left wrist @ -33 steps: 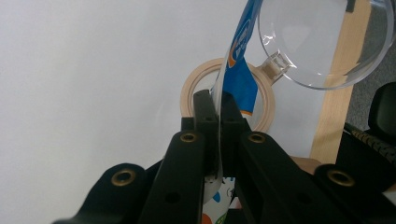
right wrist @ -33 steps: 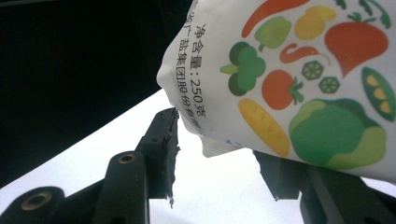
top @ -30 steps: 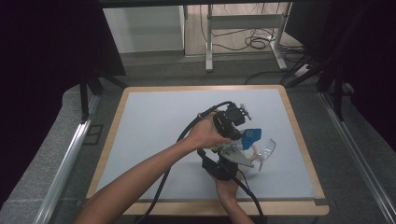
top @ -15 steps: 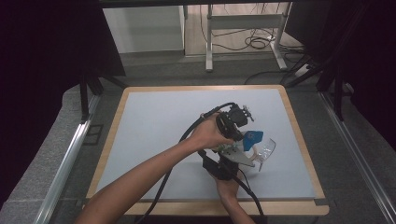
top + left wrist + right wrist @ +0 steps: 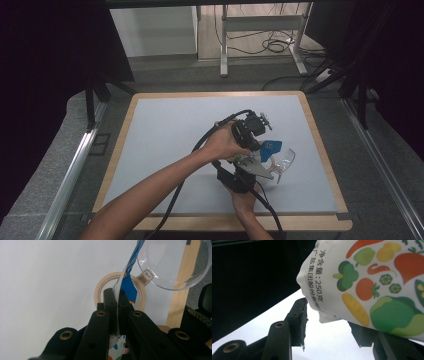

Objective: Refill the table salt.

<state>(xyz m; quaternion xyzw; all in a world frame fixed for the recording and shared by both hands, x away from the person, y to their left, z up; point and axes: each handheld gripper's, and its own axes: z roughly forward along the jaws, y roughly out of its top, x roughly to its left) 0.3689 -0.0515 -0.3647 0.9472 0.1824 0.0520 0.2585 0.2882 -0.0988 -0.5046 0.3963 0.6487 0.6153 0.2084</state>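
Partly hidden bag (image 5: 127,282), left gripper (image 5: 117,296) jaws pinching its edge

Bright table (dark surround), soft shadows

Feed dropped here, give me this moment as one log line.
left hand-held gripper: shut on bag | right hand-held gripper: open around bag | bowl: beside

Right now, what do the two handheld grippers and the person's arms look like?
The left gripper and right gripper are matte black, each with two flat black jaws fastened by brass-ringed rivets. A grey three-cornered plate tops the right one. A black cable trails from each. The forearms are bare, with no sleeves or gloves.
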